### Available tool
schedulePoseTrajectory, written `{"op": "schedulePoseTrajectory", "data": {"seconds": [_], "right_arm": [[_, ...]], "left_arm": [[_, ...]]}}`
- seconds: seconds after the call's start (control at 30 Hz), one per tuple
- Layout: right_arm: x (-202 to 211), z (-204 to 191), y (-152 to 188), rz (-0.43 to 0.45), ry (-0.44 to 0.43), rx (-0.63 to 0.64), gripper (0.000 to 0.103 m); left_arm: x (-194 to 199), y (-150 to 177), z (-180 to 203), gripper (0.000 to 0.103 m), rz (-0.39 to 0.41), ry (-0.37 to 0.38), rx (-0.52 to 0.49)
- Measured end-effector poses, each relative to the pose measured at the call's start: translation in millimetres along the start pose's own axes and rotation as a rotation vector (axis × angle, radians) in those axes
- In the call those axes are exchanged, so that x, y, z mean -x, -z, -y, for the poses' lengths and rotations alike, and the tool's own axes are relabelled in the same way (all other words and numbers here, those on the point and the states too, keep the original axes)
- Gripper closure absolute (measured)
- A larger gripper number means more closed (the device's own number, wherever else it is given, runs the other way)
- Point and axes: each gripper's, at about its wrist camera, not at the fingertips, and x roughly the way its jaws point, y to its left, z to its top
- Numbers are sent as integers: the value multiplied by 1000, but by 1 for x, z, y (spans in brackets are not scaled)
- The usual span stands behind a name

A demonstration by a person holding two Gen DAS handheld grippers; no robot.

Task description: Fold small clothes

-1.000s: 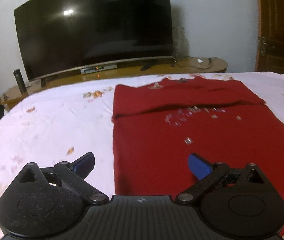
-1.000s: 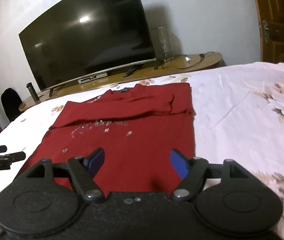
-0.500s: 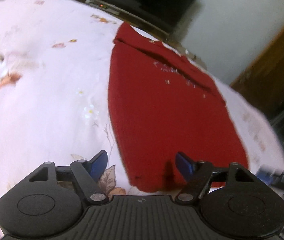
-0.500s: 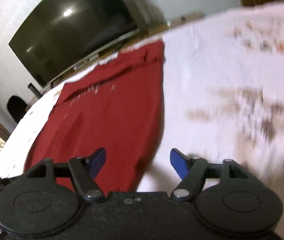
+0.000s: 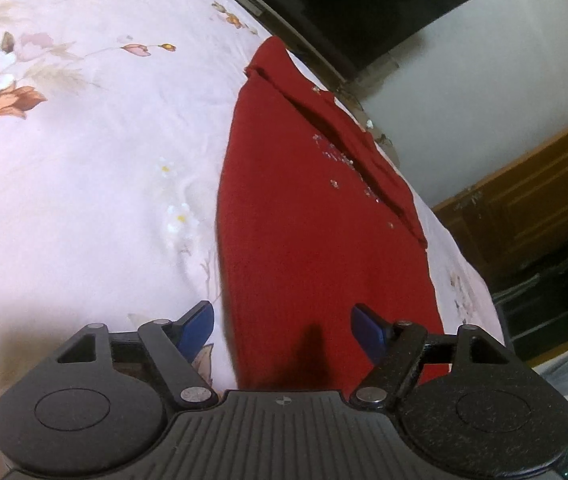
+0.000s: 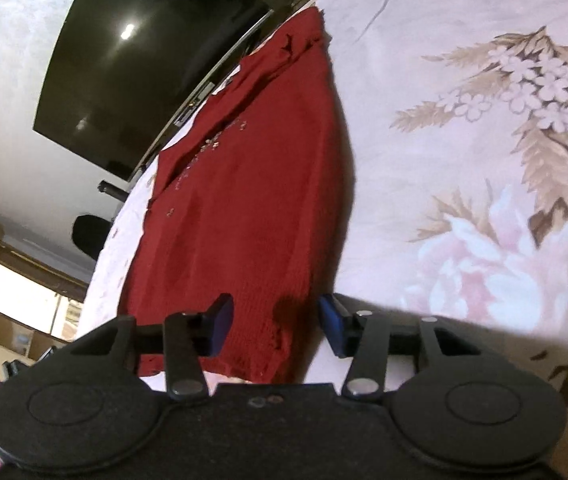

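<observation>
Both my grippers, left gripper (image 5: 284, 326) and right gripper (image 6: 276, 320), hang spread over the red garment's (image 5: 315, 240) near hem on the bed (image 5: 84, 160); uneven pinching could skew the fold.

Red knit garment (image 5: 315, 216) (image 6: 244, 208): spread flat on floral bedsheet (image 5: 84, 152), top part folded down, small shiny studs across chest.

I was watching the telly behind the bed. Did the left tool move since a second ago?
Yes. The left tool dipped down toward the red top's near left corner; the TV slid to the picture's top edge.
</observation>
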Motion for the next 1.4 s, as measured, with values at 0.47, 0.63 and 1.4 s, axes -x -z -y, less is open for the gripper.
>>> {"op": "schedulePoseTrajectory", "data": {"seconds": [0.47, 0.63, 1.4], "right_arm": [[-10, 1, 5, -26, -51, -36, 63], [-15, 0, 5, -33, -54, -41, 67], [37, -72, -56, 193, -99, 269, 97]], "left_arm": [[0, -3, -4, 44, -19, 1, -40], [-4, -7, -10, 44, -15, 33, -21], [38, -85, 44, 101, 278, 248, -48]]}}
